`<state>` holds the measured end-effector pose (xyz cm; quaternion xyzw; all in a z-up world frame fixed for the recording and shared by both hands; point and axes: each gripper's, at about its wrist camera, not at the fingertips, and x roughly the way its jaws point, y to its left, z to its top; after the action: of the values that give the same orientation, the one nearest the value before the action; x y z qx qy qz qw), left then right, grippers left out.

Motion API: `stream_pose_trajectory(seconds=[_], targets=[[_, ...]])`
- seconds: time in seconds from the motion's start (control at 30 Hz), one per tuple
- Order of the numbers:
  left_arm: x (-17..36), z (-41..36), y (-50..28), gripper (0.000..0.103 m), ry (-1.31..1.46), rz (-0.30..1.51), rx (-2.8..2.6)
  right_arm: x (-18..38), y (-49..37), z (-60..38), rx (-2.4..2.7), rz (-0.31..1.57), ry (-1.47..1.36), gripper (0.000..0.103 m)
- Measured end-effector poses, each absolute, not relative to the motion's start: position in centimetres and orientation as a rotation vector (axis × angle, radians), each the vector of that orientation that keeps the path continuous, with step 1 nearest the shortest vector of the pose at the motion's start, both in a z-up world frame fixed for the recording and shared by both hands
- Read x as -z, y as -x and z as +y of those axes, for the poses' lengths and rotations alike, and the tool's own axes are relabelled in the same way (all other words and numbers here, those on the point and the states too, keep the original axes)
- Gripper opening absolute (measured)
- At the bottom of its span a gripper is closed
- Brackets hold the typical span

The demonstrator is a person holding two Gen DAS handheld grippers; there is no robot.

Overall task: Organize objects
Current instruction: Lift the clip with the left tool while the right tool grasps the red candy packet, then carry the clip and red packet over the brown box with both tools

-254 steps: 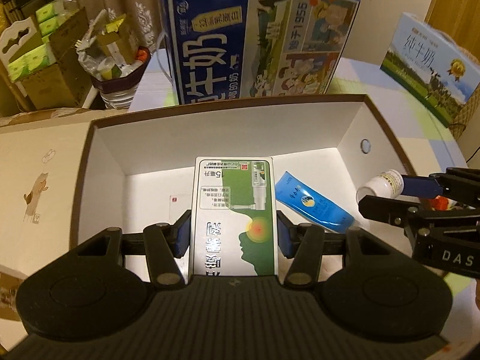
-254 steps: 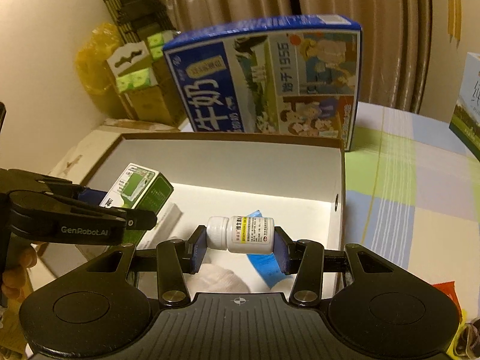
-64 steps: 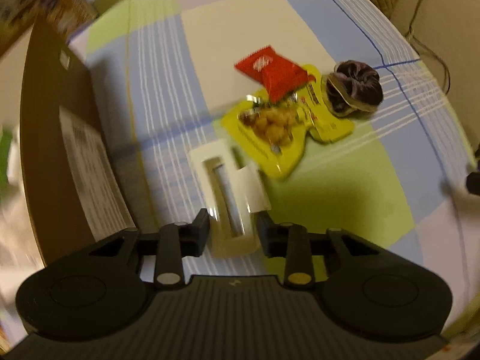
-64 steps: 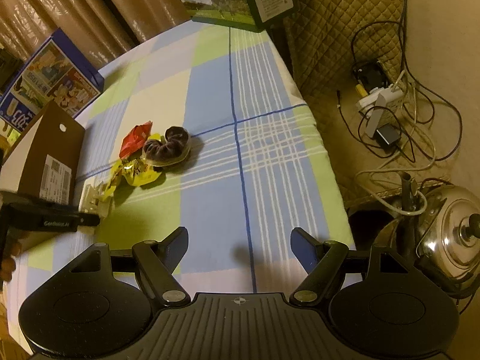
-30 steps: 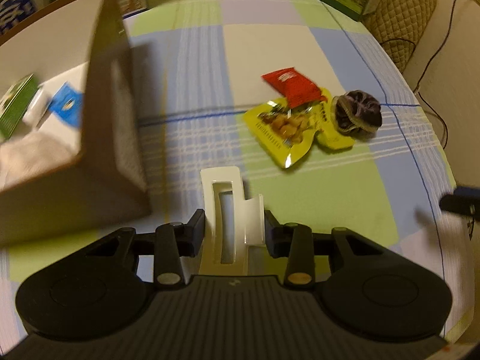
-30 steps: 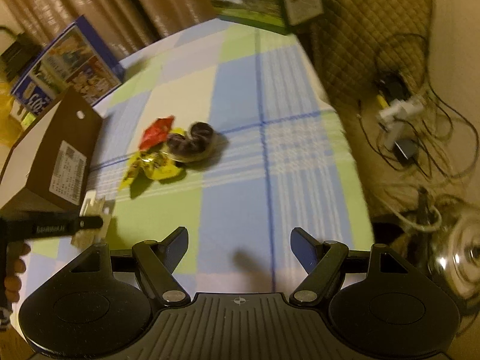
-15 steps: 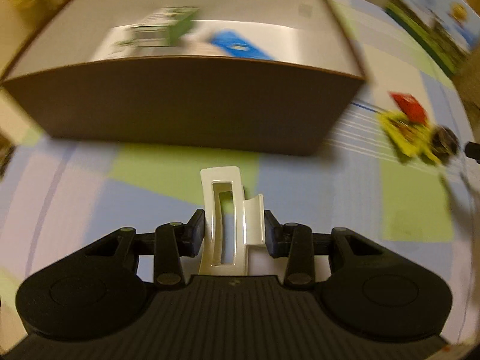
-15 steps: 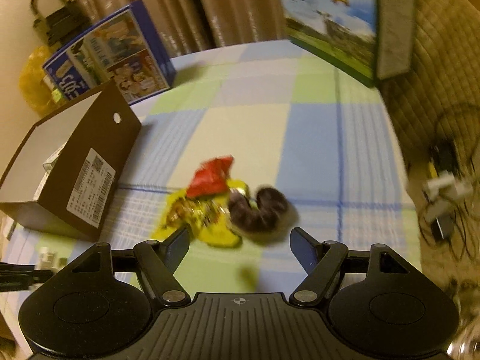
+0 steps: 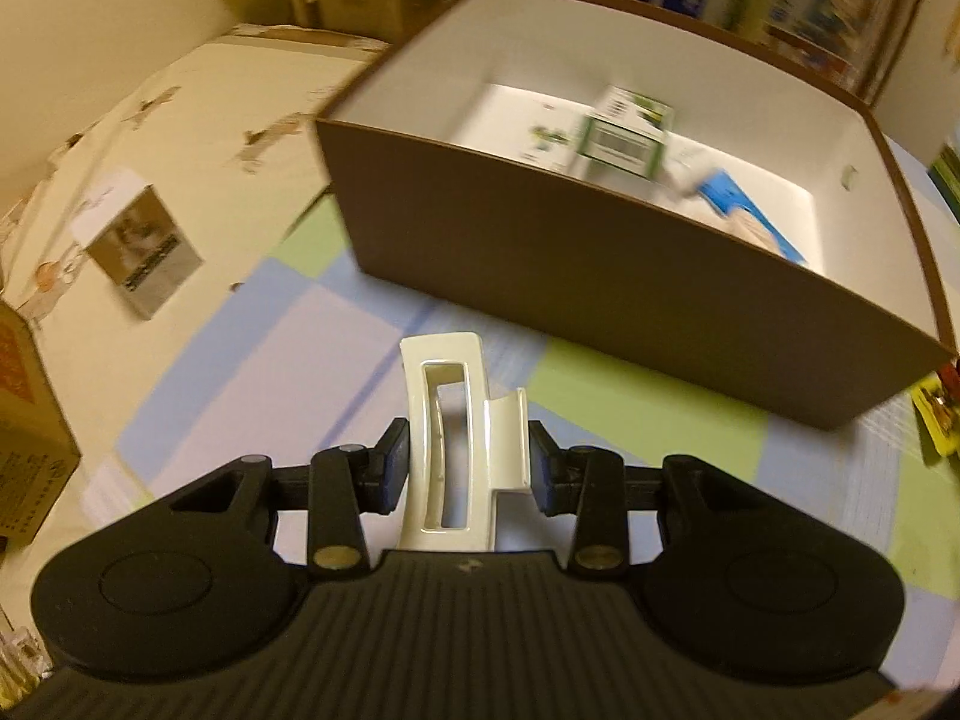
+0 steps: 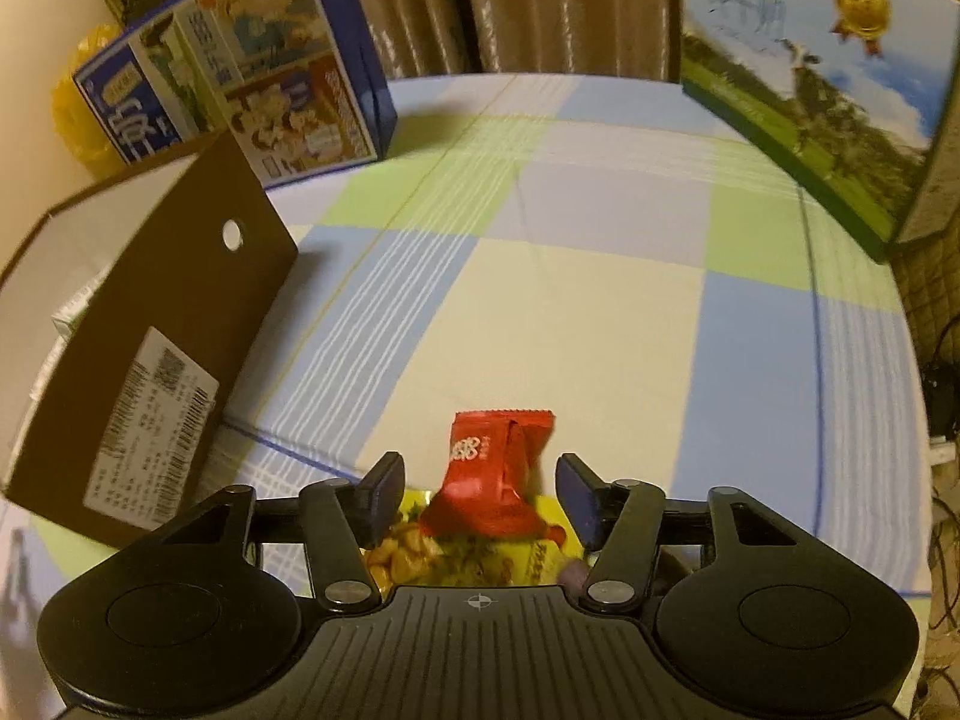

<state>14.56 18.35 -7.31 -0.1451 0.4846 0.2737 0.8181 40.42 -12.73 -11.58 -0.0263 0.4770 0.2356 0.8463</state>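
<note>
My left gripper (image 9: 468,471) is shut on a cream hair claw clip (image 9: 459,438), held above the checked tablecloth just in front of the brown box (image 9: 600,276). Inside the box lie a green and white carton (image 9: 627,135) and a blue tube (image 9: 750,216). My right gripper (image 10: 480,495) stands open low over a red snack packet (image 10: 495,477), which lies between its fingers on top of a yellow snack bag (image 10: 462,558). A dark scrunchie (image 10: 570,570) peeks out beside the right finger.
The brown box (image 10: 150,348) stands left of the right gripper. A blue milk carton case (image 10: 240,72) is behind it, and a green and blue case (image 10: 828,72) at the back right. A cream box with a label (image 9: 144,252) sits beyond the table's left edge.
The left gripper has swung round with the clip toward the box's open top. The right gripper has dropped closer to the snacks, so the red packet now lies between its open fingers.
</note>
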Motion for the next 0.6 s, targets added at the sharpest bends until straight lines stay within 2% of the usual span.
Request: stream_pose_trajectory(seconds=[0.1,0.2,0.4,0.6], targets=[[7.1,19.5,-14.0,0.035,0.313,1.025,-0.603,12.3,-41.0,-11.7,-0.488,1.019,0.078,0.044],[7.0,20.4,-13.7,0.035,0.314,1.022,-0.610,12.9,-41.3,-11.2,-0.472,1.028,0.105,0.030],[7.0,21.5,-13.5,0.035,0.316,1.020,-0.603,12.3,-40.8,-11.3,-0.458,1.002,0.097,0.024],[6.0,22.5,-13.4,0.035,0.312,1.002,-0.578,9.5,-38.9,-11.5,-0.480,0.945,0.041,0.023]])
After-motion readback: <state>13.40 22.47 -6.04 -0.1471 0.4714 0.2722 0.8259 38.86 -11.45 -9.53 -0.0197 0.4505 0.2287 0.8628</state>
